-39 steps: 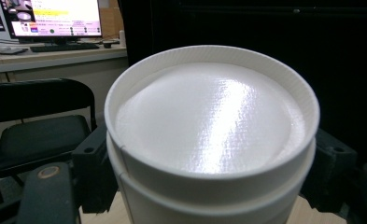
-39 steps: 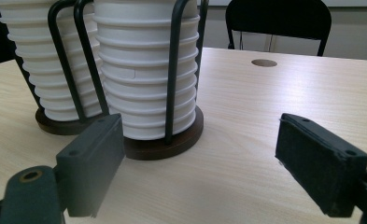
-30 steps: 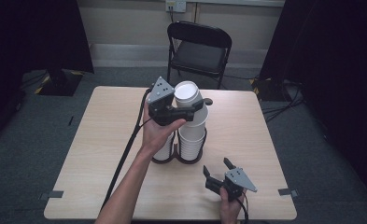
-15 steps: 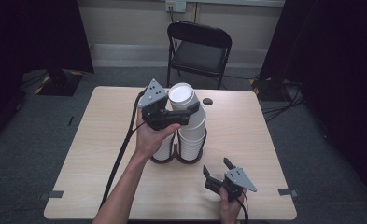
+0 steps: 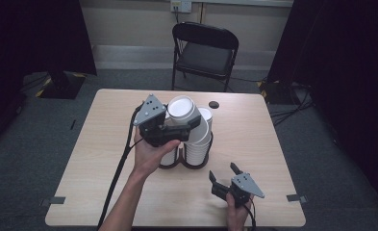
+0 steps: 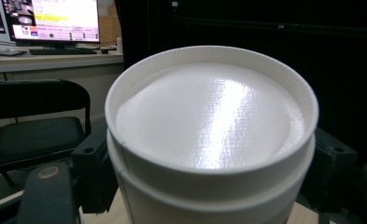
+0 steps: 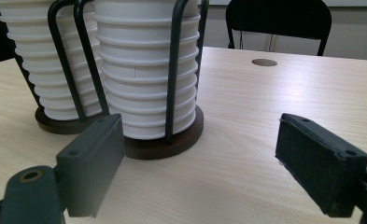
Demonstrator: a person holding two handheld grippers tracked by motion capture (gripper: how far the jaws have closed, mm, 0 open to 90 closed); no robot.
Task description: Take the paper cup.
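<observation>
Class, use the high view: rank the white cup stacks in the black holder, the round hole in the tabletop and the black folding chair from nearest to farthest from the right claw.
1. Cup stacks in the black holder: up and left of the right claw, mid-table.
2. Round hole in the tabletop: near the table's far edge.
3. Black folding chair: on the floor beyond the table.
</observation>
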